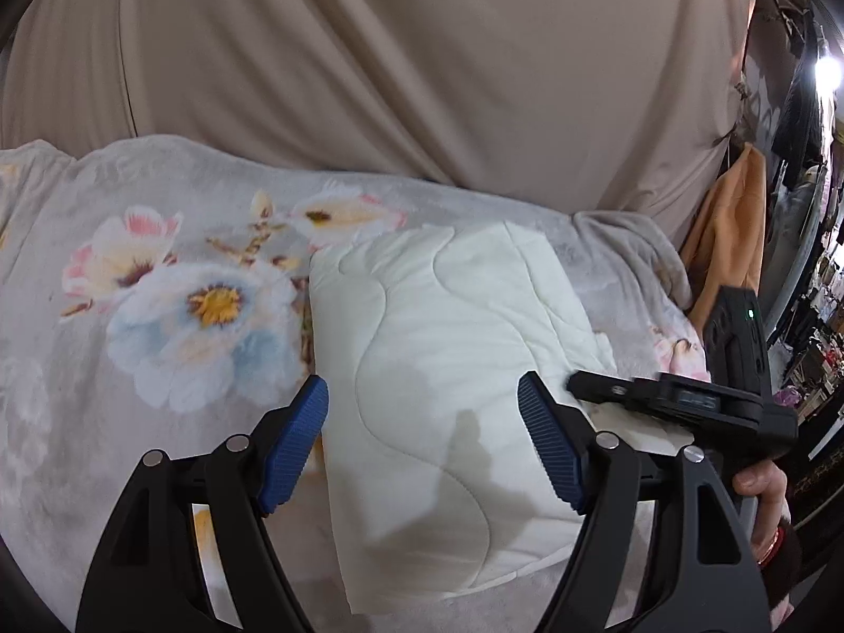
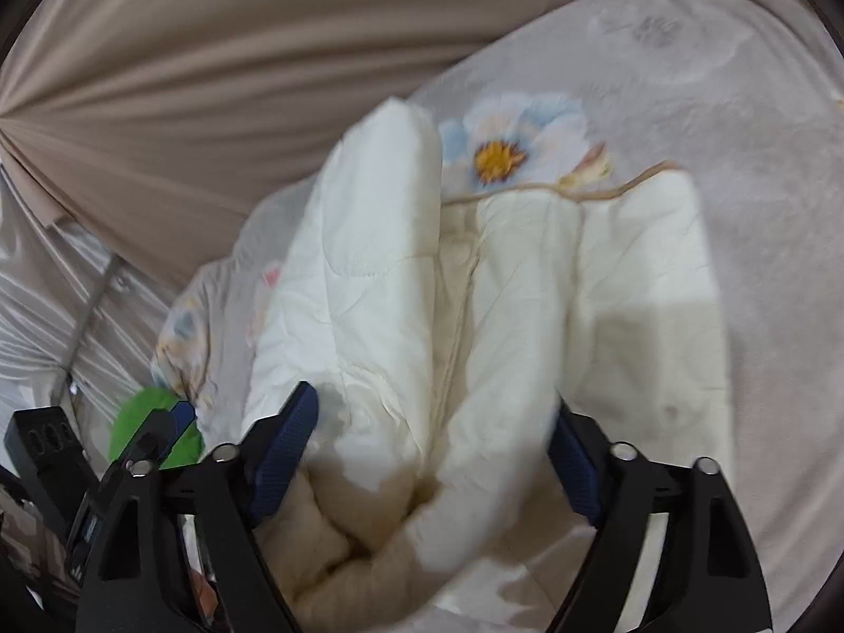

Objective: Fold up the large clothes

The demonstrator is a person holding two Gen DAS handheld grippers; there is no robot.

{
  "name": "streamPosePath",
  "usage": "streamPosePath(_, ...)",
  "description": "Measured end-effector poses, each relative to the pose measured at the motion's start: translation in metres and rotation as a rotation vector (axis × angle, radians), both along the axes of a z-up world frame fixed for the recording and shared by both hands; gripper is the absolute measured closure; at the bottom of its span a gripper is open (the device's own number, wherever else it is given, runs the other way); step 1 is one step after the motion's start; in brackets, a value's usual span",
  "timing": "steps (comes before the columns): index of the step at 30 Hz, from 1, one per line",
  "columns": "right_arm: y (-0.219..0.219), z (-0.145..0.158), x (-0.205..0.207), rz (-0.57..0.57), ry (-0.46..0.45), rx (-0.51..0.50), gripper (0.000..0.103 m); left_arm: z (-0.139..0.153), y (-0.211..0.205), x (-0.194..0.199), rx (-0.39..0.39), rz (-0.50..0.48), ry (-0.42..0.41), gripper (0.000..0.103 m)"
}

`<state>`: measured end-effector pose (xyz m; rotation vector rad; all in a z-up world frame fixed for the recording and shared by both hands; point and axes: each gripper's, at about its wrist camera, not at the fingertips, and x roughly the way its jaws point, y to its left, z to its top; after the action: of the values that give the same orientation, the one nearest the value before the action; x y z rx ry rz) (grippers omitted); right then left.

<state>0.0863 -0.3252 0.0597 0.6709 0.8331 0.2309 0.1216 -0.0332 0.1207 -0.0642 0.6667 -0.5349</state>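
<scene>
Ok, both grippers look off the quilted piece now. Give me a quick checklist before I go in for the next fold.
1. Left gripper open, nothing between the pads: ok.
2. Right gripper open; cream fabric bulges between the pads but is not pinched: ok.
3. Cream quilted folded garment lies flat on the grey floral fleece blanket: ok in the left wrist view.
4. Folded layers aligned at the near end: not ok, bunched in the right wrist view.
5. Grippers apart from each other: ok, though close.
6. Green object beside the blanket clear of the path: cannot tell.
</scene>
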Motion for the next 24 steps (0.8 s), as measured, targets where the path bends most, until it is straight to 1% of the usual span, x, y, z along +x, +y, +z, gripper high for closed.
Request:
streamPosePath(1,0.001,0.007,-0.002,0.007,-0.029,0.01,0.079,0.0,-0.002,-0.002,-0.004,-0.011,0.002,0.031)
streamPosePath(2,-0.002,0.012,-0.009,0.009,-0.068,0.033,0.089,0.002,-0.005,-0.005,-0.012,-0.026,-0.001,0.031)
streamPosePath(3,-0.007,0.024,-0.02,0.017,-0.132,0.065,0.092,0.005,-0.007,-0.008,-0.019,-0.042,-0.008,0.031)
streamPosePath(4,-0.013,0.033,-0.032,0.016,-0.187,0.074,0.094,0.007,-0.01,-0.011,-0.023,-0.056,-0.018,0.031)
streamPosePath(6,-0.026,0.045,-0.056,-0.026,-0.251,0.038,0.095,0.009,-0.023,-0.017,-0.009,-0.088,-0.033,0.031)
streamPosePath(7,-0.035,0.041,-0.065,-0.054,-0.251,0.017,0.095,0.006,-0.032,-0.019,0.006,-0.11,-0.035,0.031)
streamPosePath(8,-0.044,0.031,-0.071,-0.08,-0.227,0.003,0.095,0.001,-0.042,-0.02,0.022,-0.123,-0.027,0.031)
streamPosePath(9,-0.056,0.012,-0.073,-0.111,-0.171,0.006,0.095,-0.007,-0.052,-0.019,0.04,-0.14,-0.009,0.031)
streamPosePath(10,-0.067,-0.012,-0.072,-0.134,-0.102,0.014,0.095,-0.021,-0.065,-0.016,0.066,-0.163,0.023,0.034)
streamPosePath(11,-0.076,-0.036,-0.071,-0.147,-0.061,0.036,0.095,-0.032,-0.074,-0.014,0.081,-0.175,0.05,0.034)
streamPosePath(12,-0.081,-0.053,-0.071,-0.151,-0.049,0.061,0.096,-0.042,-0.082,-0.014,0.1,-0.182,0.054,0.034)
streamPosePath(13,-0.084,-0.066,-0.072,-0.147,-0.04,0.099,0.095,-0.05,-0.091,-0.018,0.147,-0.165,0.023,0.033)
streamPosePath(14,-0.086,-0.074,-0.072,-0.144,-0.032,0.13,0.095,-0.055,-0.098,-0.023,0.189,-0.155,-0.011,0.033)
streamPosePath(15,-0.087,-0.075,-0.07,-0.141,-0.028,0.139,0.095,-0.059,-0.104,-0.027,0.225,-0.145,-0.039,0.033)
streamPosePath(16,-0.087,-0.072,-0.069,-0.133,-0.027,0.131,0.094,-0.063,-0.108,-0.029,0.247,-0.128,-0.054,0.033)
streamPosePath(17,-0.086,-0.068,-0.069,-0.129,-0.027,0.116,0.093,-0.066,-0.109,-0.028,0.253,-0.119,-0.053,0.033)
streamPosePath(18,-0.086,-0.062,-0.07,-0.132,-0.025,0.092,0.092,-0.068,-0.109,-0.027,0.254,-0.116,-0.05,0.033)
streamPosePath(20,-0.087,-0.042,-0.079,-0.171,-0.024,0.04,0.085,-0.067,-0.106,-0.024,0.245,-0.119,-0.046,0.032)
streamPosePath(21,-0.088,-0.031,-0.085,-0.2,-0.034,0.0,0.085,-0.066,-0.104,-0.022,0.238,-0.122,-0.04,0.032)
streamPosePath(22,-0.084,-0.015,-0.092,-0.238,-0.059,-0.065,0.084,-0.065,-0.103,-0.02,0.233,-0.122,-0.033,0.032)
streamPosePath(24,-0.068,0.021,-0.103,-0.277,-0.13,-0.195,0.084,-0.064,-0.102,-0.019,0.228,-0.123,-0.028,0.032)
